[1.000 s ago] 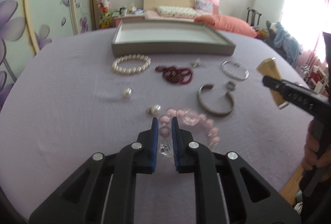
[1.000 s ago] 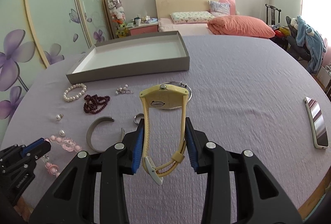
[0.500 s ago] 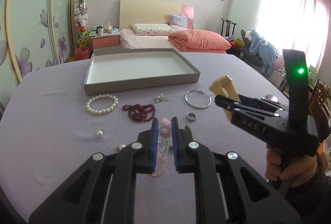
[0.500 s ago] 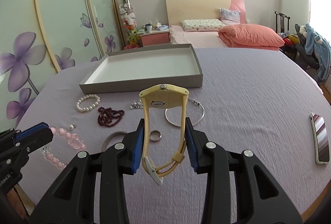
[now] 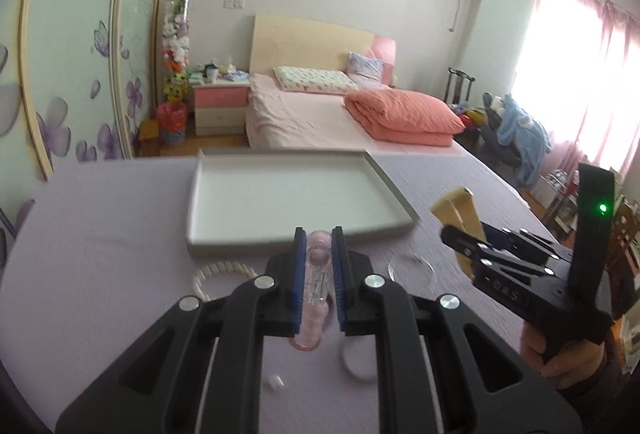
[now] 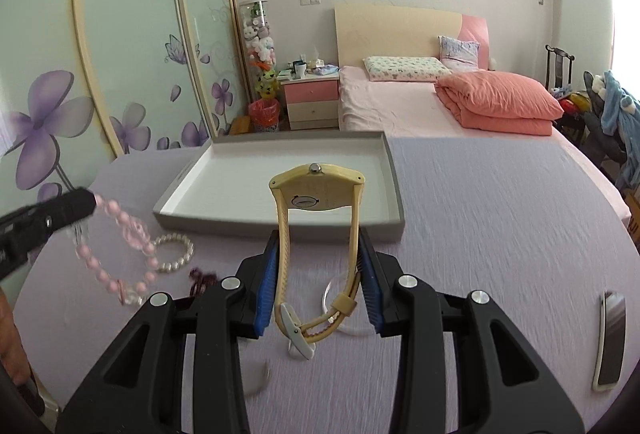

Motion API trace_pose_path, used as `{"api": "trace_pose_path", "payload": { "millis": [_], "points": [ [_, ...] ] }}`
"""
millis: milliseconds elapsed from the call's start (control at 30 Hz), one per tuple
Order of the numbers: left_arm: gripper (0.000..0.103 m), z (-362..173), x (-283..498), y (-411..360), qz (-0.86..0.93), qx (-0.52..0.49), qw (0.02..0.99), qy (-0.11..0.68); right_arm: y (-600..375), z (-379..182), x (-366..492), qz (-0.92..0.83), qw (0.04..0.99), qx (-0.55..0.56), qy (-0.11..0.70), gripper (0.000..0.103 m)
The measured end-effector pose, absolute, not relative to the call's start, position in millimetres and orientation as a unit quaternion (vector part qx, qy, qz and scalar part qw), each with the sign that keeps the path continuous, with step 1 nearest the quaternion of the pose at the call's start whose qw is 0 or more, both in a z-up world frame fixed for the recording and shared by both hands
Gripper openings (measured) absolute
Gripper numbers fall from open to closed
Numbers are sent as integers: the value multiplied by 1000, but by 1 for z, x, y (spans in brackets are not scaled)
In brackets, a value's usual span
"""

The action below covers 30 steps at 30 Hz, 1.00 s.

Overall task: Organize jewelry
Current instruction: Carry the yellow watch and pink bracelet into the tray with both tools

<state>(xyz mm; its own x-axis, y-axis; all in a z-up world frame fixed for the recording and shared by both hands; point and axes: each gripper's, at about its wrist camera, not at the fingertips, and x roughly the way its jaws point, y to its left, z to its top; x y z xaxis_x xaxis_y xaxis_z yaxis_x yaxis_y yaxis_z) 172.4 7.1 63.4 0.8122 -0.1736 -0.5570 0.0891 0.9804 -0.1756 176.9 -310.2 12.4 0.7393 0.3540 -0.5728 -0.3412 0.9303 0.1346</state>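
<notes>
My left gripper point(image 5: 318, 234) is shut on a pink bead bracelet point(image 5: 316, 274), lifted off the purple tablecloth; in the right wrist view the bracelet point(image 6: 120, 234) dangles from the left gripper point(image 6: 90, 199) at the left edge. My right gripper point(image 6: 319, 250) is shut on a yellow wristwatch point(image 6: 316, 189), its case standing up above the pads and its strap hanging below. In the left wrist view the watch point(image 5: 456, 209) shows at right in the right gripper point(image 5: 450, 234). The empty grey tray point(image 5: 400, 197) point(image 6: 396, 193) lies just beyond both grippers.
A white pearl bracelet point(image 6: 176, 254), a dark red bead string point(image 6: 202, 278) and a thin silver bangle point(image 5: 412, 268) lie on the cloth before the tray. A phone point(image 6: 610, 342) rests at right. A person's hand point(image 5: 560, 358) grips the right handle. A bed stands behind.
Both grippers have risen and moved toward the tray. The pink bracelet has come off the cloth and now hangs from the left gripper. The watch stays gripped in the right one.
</notes>
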Motion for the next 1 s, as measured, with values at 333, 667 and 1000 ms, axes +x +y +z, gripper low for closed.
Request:
{"api": "trace_pose_path", "payload": {
  "millis": [333,667,1000],
  "points": [
    [13,72,276,38,-29,-78,950,302,-285,22,286,189,922,20,338,38],
    [13,32,359,66,-8,-101,936,337,-261,-37,384,151,887,31,435,38],
    [13,14,392,82,0,-116,930,349,-246,-60,415,116,875,11,471,43]
  ]
}}
